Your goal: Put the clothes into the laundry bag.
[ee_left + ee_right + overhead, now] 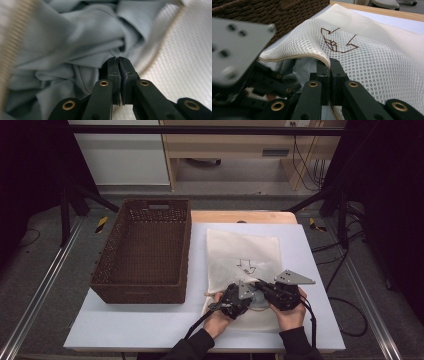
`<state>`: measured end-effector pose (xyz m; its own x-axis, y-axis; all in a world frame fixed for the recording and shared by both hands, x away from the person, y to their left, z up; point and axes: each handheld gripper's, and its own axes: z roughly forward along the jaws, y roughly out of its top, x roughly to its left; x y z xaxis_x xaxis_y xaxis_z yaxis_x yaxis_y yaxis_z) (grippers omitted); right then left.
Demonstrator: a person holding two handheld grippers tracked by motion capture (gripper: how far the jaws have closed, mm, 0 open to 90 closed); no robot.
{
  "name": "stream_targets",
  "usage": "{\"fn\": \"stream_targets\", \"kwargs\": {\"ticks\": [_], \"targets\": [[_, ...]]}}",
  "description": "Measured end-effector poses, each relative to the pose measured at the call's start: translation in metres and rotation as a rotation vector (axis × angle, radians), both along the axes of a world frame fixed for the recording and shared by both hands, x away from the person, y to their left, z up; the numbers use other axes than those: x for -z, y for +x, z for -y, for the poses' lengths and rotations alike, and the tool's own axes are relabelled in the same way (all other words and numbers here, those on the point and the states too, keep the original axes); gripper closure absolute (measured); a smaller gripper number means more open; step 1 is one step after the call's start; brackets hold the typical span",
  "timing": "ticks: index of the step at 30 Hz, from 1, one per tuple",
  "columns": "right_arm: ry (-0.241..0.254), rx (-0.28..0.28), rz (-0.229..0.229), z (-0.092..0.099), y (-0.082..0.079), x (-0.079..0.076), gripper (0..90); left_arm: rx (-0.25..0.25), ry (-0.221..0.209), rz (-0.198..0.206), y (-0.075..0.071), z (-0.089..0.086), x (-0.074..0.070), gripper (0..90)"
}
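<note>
White table [150,320], mesh bag [243,251], clamped right tool [329,62]

Cream mesh bag [372,50]: woven netting of small round holes, faintly shiny, with a smooth bound hem and a brown stitched emblem [337,40]. Grey-blue cloth [75,45] at its mouth: soft, finely ribbed knit, matt, crumpled in folds. Left gripper [117,60] and right gripper [329,62]: matt black plastic links with brass-coloured rivets, ridged dark pads pressed together. Three-cornered plate [294,278]: flat grey metal, dull. Basket [142,285]: dark brown wicker, rough weave. Table [150,325]: smooth, matt white top, with a pale wooden edge at the far side.
</note>
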<state>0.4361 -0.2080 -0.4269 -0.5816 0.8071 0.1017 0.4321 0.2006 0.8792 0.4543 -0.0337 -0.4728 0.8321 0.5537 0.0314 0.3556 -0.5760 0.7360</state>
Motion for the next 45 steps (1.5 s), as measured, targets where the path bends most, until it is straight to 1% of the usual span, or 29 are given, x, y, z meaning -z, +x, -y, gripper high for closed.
{"fn": "stream_targets", "kwargs": {"ticks": [2, 3, 5, 6, 7, 11, 13, 14, 15, 17, 18, 19, 20, 21, 22, 23, 24, 27, 28, 29, 30, 32, 34, 35, 37, 40, 43, 44, 45], "targets": [[0.001, 0.004, -0.001, -0.001, 0.000, 0.000, 88.0, -0.030, 0.007, 0.027, 0.006, 0.003, 0.000, 87.5], [-0.002, 0.005, 0.001, -0.001, 0.000, 0.000, 88.0, -0.054, 0.003, 0.046, 0.009, 0.005, 0.001, 87.6], [-0.004, 0.006, 0.002, -0.001, 0.000, 0.000, 88.0, -0.089, 0.007, 0.076, 0.014, 0.007, 0.002, 87.6], [-0.006, 0.007, 0.002, -0.001, 0.000, 0.000, 88.0, -0.100, -0.006, 0.077, 0.015, 0.008, 0.004, 87.5], [-0.007, 0.007, 0.002, -0.001, 0.000, 0.001, 88.0, -0.101, -0.012, 0.073, 0.016, 0.008, 0.005, 87.4], [-0.008, 0.008, -0.002, 0.000, 0.001, 0.002, 88.0, -0.082, -0.007, 0.079, 0.014, 0.005, 0.004, 85.8], [-0.008, 0.008, -0.004, -0.001, 0.001, 0.002, 88.0, -0.061, -0.031, 0.056, 0.010, 0.002, 0.000, 83.4], [-0.009, 0.010, -0.003, -0.001, 0.001, 0.002, 87.9, -0.034, -0.036, 0.047, 0.004, -0.001, -0.004, 82.1], [-0.011, 0.008, -0.003, 0.000, 0.000, 0.002, 87.9, -0.017, -0.039, 0.054, 0.000, -0.004, -0.007, 80.3], [-0.006, 0.010, -0.002, 0.001, 0.000, 0.001, 87.9, 0.012, -0.037, 0.071, -0.008, -0.010, -0.013, 79.5], [-0.002, 0.010, -0.001, 0.001, 0.000, 0.001, 87.9, 0.019, -0.041, 0.069, -0.011, -0.014, -0.015, 79.4], [-0.002, 0.011, 0.000, 0.001, 0.000, 0.001, 87.9, 0.024, -0.048, 0.059, -0.012, -0.017, -0.016, 79.9], [-0.003, 0.010, 0.001, 0.001, 0.000, 0.001, 87.9, 0.027, -0.054, 0.051, -0.013, -0.019, -0.016, 81.5], [-0.005, 0.010, 0.000, 0.001, 0.000, 0.001, 87.9, 0.028, -0.050, 0.050, -0.014, -0.020, -0.015, 83.6], [-0.006, 0.011, 0.001, 0.000, 0.000, 0.000, 87.9, 0.029, -0.042, 0.044, -0.014, -0.020, -0.013, 84.8], [-0.003, 0.012, 0.003, 0.000, -0.001, 0.000, 87.9, 0.026, -0.037, 0.031, -0.013, -0.018, -0.009, 86.4], [-0.001, 0.012, 0.007, 0.000, -0.001, -0.001, 87.9, 0.027, -0.024, 0.028, -0.011, -0.017, -0.006, 87.7], [-0.004, 0.010, 0.007, 0.000, -0.002, -0.001, 87.9, 0.003, 0.009, 0.007, -0.004, -0.010, 0.005, 89.2], [-0.002, 0.012, 0.005, 0.000, -0.003, -0.001, 87.9, -0.003, 0.018, 0.008, -0.001, -0.009, 0.008, 89.3], [-0.001, 0.012, 0.002, 0.000, -0.003, -0.001, 87.9, -0.008, 0.004, 0.010, 0.001, -0.009, 0.009, 89.3], [0.002, 0.012, 0.002, 0.000, -0.003, -0.001, 87.9, -0.016, 0.001, 0.004, 0.003, -0.008, 0.009, 89.3], [-0.002, 0.011, 0.003, 0.000, -0.003, 0.000, 87.9, -0.041, 0.019, 0.027, 0.007, -0.006, 0.009, 89.3], [-0.003, 0.012, 0.002, 0.000, -0.002, 0.000, 87.9, -0.064, 0.015, 0.026, 0.011, -0.004, 0.009, 89.3], [-0.004, 0.015, 0.003, 0.000, -0.002, 0.000, 87.9, -0.084, 0.009, 0.037, 0.013, -0.002, 0.010, 89.4], [-0.005, 0.016, 0.002, -0.001, -0.002, 0.001, 87.9, -0.095, 0.004, 0.062, 0.013, 0.000, 0.012, 89.3], [-0.007, 0.015, 0.000, 0.000, -0.002, 0.002, 87.9, -0.127, 0.011, 0.101, 0.011, 0.001, 0.012, 89.2], [-0.006, 0.015, -0.003, 0.000, -0.001, 0.002, 87.9, -0.126, 0.002, 0.085, 0.011, -0.001, 0.011, 88.6], [-0.007, 0.014, -0.003, 0.000, -0.002, 0.002, 87.9, -0.123, -0.010, 0.061, 0.010, -0.002, 0.010, 85.6], [-0.008, 0.014, -0.003, 0.000, -0.002, 0.002, 87.8, -0.108, -0.024, 0.028, 0.008, -0.005, 0.007, 81.9]]}}
